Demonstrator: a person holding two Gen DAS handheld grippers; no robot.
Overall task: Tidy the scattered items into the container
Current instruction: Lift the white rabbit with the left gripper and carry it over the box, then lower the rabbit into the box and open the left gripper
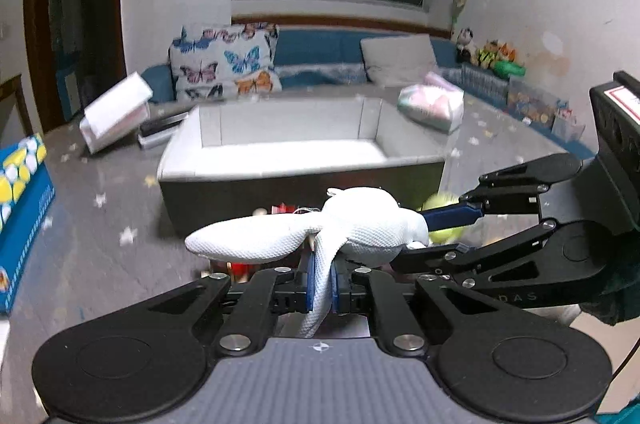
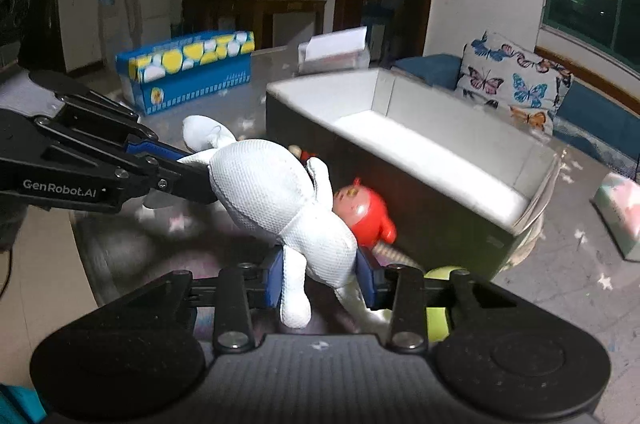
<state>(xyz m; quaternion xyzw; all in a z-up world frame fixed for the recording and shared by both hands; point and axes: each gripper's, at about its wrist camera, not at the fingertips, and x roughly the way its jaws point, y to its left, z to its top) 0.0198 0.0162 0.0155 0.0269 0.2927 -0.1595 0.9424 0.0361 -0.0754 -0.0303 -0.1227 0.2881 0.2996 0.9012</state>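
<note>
left gripper (image 1: 320, 288): clamped tight on one thin floppy limb or ear of the white plush bunny (image 1: 360, 224), blue pads pinching the fabric flat.
right gripper (image 2: 320, 284): closed around the bunny's lower body by the legs, so both ends were held.
where the bunny was: up off the mat, just in front of the grey storage box (image 2: 420, 159), near its front wall.
orientation: long axis ran roughly level between the two grippers, parallel-ish to the box's front wall.
step: looked like pick-up done, carry stage.
next move: I'd guess lift over the box rim, then let go with both together.
leftovers: red figure toy (image 2: 360, 212) and a tennis ball (image 1: 444, 220) sat beside the box.
</note>
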